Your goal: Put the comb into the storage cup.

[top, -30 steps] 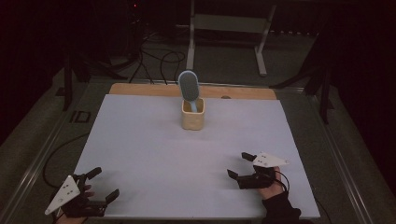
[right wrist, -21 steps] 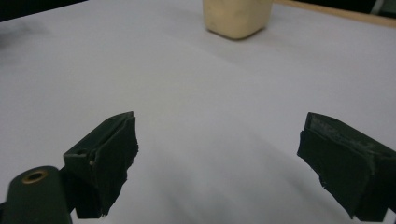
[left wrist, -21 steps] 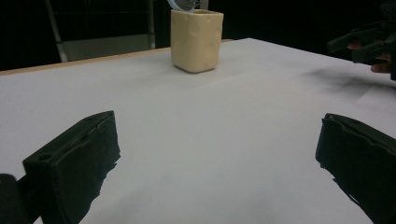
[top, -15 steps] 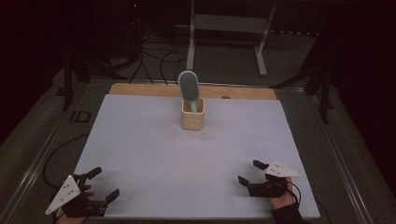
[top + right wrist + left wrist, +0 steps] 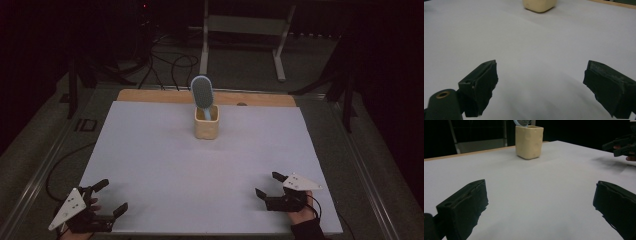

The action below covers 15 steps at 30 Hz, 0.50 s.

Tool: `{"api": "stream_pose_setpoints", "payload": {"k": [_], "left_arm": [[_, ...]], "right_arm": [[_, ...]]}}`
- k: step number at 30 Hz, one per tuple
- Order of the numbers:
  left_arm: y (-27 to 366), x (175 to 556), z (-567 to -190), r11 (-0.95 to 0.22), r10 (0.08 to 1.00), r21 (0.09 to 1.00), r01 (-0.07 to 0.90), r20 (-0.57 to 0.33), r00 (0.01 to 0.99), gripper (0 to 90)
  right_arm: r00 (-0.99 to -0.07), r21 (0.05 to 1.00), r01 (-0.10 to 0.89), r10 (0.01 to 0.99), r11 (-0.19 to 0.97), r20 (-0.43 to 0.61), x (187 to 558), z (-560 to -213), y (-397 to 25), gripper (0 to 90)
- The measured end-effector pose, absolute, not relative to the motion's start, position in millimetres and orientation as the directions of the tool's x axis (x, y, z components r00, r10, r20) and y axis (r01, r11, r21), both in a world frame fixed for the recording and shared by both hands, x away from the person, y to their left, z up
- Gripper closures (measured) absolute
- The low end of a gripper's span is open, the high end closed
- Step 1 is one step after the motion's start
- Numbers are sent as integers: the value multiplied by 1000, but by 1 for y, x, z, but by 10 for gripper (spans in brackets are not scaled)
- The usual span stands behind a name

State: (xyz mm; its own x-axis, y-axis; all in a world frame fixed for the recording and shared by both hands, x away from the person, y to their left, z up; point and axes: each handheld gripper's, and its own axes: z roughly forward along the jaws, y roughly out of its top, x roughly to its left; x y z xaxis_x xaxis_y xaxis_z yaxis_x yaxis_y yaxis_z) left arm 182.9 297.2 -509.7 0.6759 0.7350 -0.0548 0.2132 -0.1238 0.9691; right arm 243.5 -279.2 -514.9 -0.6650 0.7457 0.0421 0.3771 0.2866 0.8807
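A cream cup [image 5: 206,128] stands at the far middle of the white-covered table [image 5: 200,170], with a light blue hairbrush [image 5: 201,92] upright in it, head up. My left gripper [image 5: 112,196] rests open at the near left corner with nothing between its jaws. My right gripper [image 5: 267,184] is open and empty near the front right edge. In the left gripper view the cup [image 5: 529,142] is far ahead between my open jaws [image 5: 540,202], and the right gripper [image 5: 621,145] shows at the right edge. The right gripper view has the cup [image 5: 539,5] at the top, beyond my open jaws [image 5: 541,85].
A wooden strip [image 5: 150,96] runs along the table's far edge. Behind it are cables [image 5: 165,62] on the floor and a white metal stand [image 5: 245,25]. A dark frame rail [image 5: 40,175] borders the table on the left.
My right gripper has drawn back a little toward the near right edge of the table. The left gripper, cup and brush have not moved.
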Motion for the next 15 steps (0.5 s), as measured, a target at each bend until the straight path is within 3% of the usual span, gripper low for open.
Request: {"api": "stream_pose_setpoints", "payload": {"k": [15], "left_arm": [[297, 183, -510, -127, 736, 969, 213, -52, 675, 0]], "right_arm": [[-673, 882, 371, 739, 290, 40, 243, -514, -279, 109]]}}
